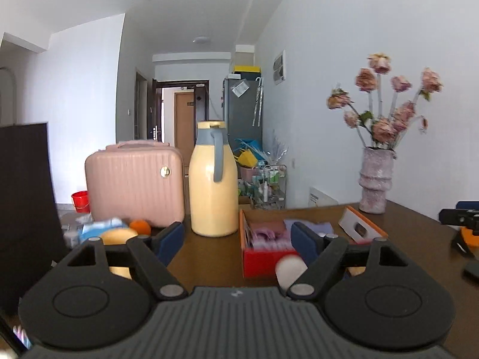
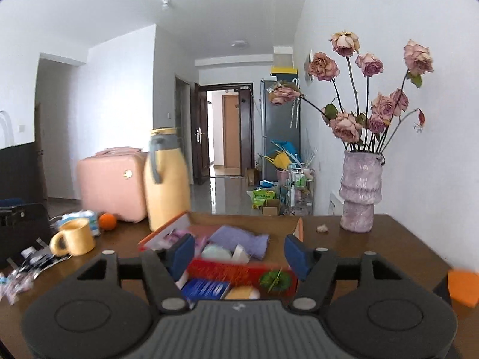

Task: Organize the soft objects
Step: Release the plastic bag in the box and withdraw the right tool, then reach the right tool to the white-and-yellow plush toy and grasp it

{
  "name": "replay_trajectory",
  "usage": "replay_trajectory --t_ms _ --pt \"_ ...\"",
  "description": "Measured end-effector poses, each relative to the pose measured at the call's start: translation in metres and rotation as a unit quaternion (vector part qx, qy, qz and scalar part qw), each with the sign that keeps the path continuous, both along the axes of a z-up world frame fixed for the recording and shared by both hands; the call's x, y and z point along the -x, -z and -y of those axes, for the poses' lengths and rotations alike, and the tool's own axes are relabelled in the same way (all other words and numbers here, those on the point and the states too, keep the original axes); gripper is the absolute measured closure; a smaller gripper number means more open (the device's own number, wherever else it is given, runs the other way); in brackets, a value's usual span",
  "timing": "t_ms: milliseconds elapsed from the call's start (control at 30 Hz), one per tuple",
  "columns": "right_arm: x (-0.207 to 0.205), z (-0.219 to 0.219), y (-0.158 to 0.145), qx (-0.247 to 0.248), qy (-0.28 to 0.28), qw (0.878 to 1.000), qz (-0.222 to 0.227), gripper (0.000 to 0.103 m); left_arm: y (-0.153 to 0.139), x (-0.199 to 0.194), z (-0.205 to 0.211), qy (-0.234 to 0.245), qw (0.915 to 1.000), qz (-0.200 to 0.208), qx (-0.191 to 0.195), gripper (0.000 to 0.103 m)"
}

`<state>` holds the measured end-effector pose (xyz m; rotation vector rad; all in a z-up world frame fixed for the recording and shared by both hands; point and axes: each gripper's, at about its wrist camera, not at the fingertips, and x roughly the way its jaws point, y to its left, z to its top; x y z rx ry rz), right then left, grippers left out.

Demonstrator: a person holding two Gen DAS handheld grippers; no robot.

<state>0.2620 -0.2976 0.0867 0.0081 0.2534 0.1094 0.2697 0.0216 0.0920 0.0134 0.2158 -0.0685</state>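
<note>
Nearest the lens, the left gripper stood w/ jaws apart, nothing between them; a whitish ball sat just beside its right finger. The right gripper was likewise spread and empty above the red box. Inside the box lay a purple cloth, a pale green pad and other soft bits, blurred. On the brown counter: yellow jug behind the box, pink case to its left, vase at right, yellow mug and orange at left.
</note>
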Motion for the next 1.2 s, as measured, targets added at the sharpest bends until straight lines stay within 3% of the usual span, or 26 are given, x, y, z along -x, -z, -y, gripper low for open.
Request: replay_trajectory --t_ms 267,333,500,633,700,833,900,1100,1200 --pt "0.105 -0.031 0.058 -0.022 -0.006 1.0 -0.001 0.031 0.059 0.101 -0.005 0.004 0.999 -0.032 0.031 0.022" --pt "0.117 -0.034 0.068 -0.039 -0.011 0.999 -0.014 0.03 0.068 0.115 -0.006 0.003 0.9988 -0.044 0.023 0.022" --pt "0.122 -0.043 0.077 -0.025 -0.006 0.999 -0.03 0.03 0.077 0.125 -0.008 0.009 0.9982 -0.057 0.017 0.022" --pt "0.113 -0.039 0.082 -0.036 -0.002 0.998 -0.042 0.031 0.082 0.113 -0.008 0.016 0.997 -0.07 0.031 0.023" --pt "0.105 -0.036 0.086 -0.039 0.005 0.998 -0.051 0.031 0.086 0.105 -0.005 0.02 0.9961 -0.08 0.033 0.029" --pt "0.081 -0.029 0.093 -0.05 0.01 0.996 -0.07 0.043 0.096 0.079 0.004 0.034 0.9923 -0.111 0.043 0.039" --pt "0.067 -0.025 0.094 -0.052 0.011 0.996 -0.073 0.044 0.099 0.064 0.01 0.042 0.9907 -0.121 0.045 0.041" --pt "-0.007 -0.007 0.091 -0.054 0.007 0.995 -0.082 0.044 0.097 -0.004 0.042 0.103 0.9804 -0.153 0.071 0.043" --pt "-0.049 0.005 0.099 -0.095 0.003 0.99 -0.104 0.044 0.099 -0.045 0.066 0.135 0.9775 -0.144 0.075 0.043"
